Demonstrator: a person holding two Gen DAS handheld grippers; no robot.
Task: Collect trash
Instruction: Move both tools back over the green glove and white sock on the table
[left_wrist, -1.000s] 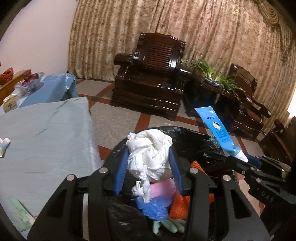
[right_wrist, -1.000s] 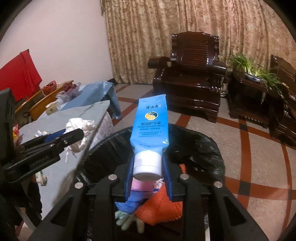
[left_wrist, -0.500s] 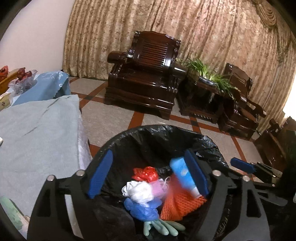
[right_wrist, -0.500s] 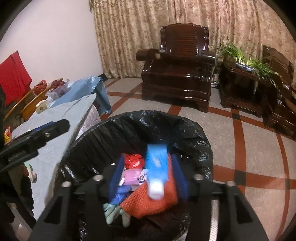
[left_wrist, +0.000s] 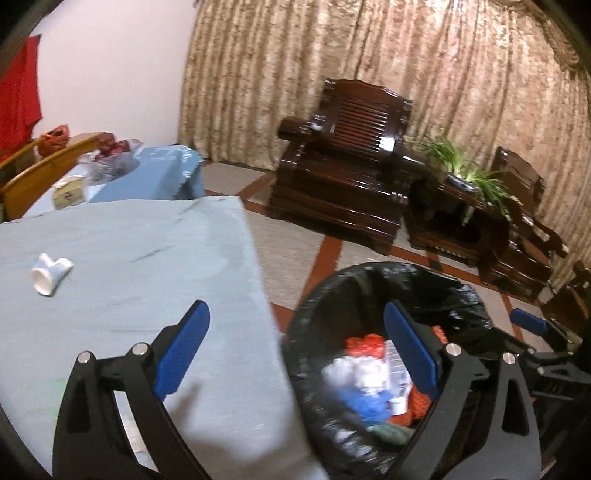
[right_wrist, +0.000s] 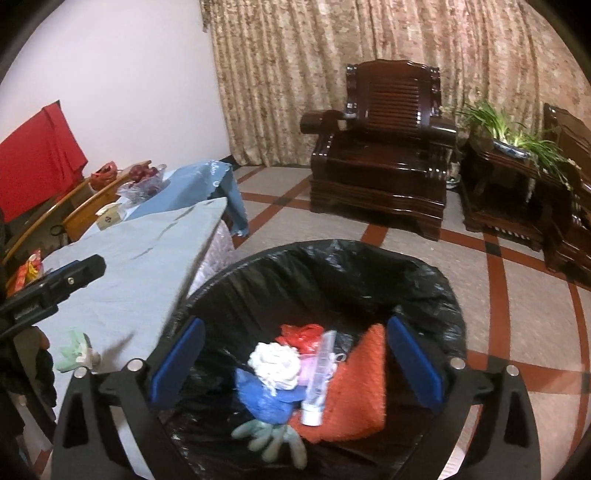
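Observation:
A bin lined with a black bag (right_wrist: 332, 254) stands beside the table. In it lie a white tissue wad (right_wrist: 275, 363), a hand cream tube (right_wrist: 319, 373), an orange knit cloth (right_wrist: 362, 391), a blue wad and a green glove. My right gripper (right_wrist: 295, 332) hovers over the bin, its jaws opening and nothing between them. My left gripper (left_wrist: 295, 332) straddles the table edge and the bin (left_wrist: 406, 269), its jaws also opening and empty. A small white piece (left_wrist: 50, 275) lies on the table's pale blue cloth (left_wrist: 129, 258).
A pale green scrap (right_wrist: 74, 354) lies near the table's front edge. Dark wooden armchairs (right_wrist: 384, 158) and a plant stand (right_wrist: 509, 177) line the curtain. A second blue-covered table (left_wrist: 155, 173) holds a bag of red fruit. Tiled floor lies between the bin and the chairs.
Both grippers opened. The tissue wad dropped from the left one and the cream tube from the right one into the bin. The left gripper swung left toward the table.

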